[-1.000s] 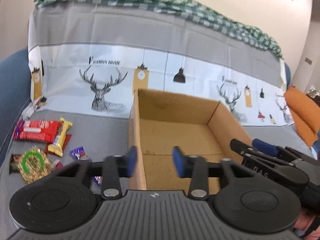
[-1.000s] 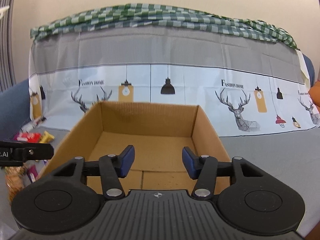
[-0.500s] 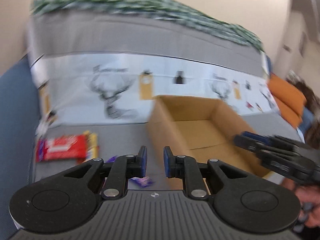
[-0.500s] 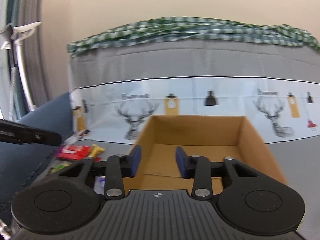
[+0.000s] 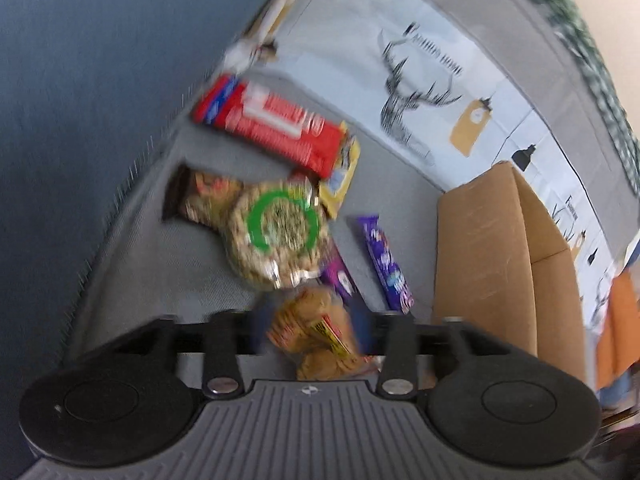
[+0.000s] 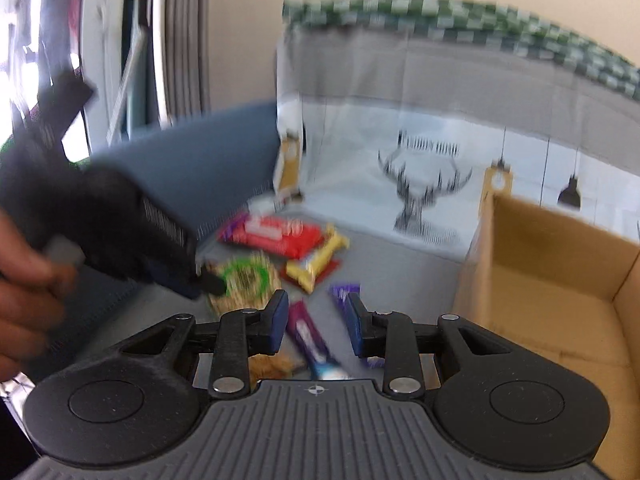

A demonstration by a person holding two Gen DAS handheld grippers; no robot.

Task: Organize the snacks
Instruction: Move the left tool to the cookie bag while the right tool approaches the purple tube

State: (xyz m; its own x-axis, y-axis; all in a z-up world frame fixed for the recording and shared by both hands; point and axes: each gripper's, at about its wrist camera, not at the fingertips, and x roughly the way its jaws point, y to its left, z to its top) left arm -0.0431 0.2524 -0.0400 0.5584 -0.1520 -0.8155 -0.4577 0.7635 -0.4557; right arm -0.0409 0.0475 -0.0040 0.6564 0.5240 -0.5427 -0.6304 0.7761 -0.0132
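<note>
Snacks lie in a pile on the grey seat: a red packet (image 5: 268,124), a yellow bar (image 5: 340,176), a round packet with a green ring (image 5: 276,232), two purple bars (image 5: 386,264) and an orange-brown bag (image 5: 316,332). My left gripper (image 5: 312,326) points down over that bag. Its jaws are opening, the bag shows between the blurred fingers, and the pads are not pressing it. My right gripper (image 6: 315,320) is open above a purple bar (image 6: 308,334), not touching it. In the right wrist view, the left gripper (image 6: 204,282) hangs over the round packet (image 6: 244,280).
An open cardboard box (image 5: 480,260), also seen as the box (image 6: 560,280), stands just right of the snacks. A blue sofa arm (image 5: 80,80) bounds the pile on the left. The printed cover with deer (image 6: 424,192) hangs over the backrest. A hand (image 6: 24,280) holds the left gripper.
Both grippers swung left from the box to the snack pile and tipped downward. The left jaws went shut and have spread again. The right jaws narrowed.
</note>
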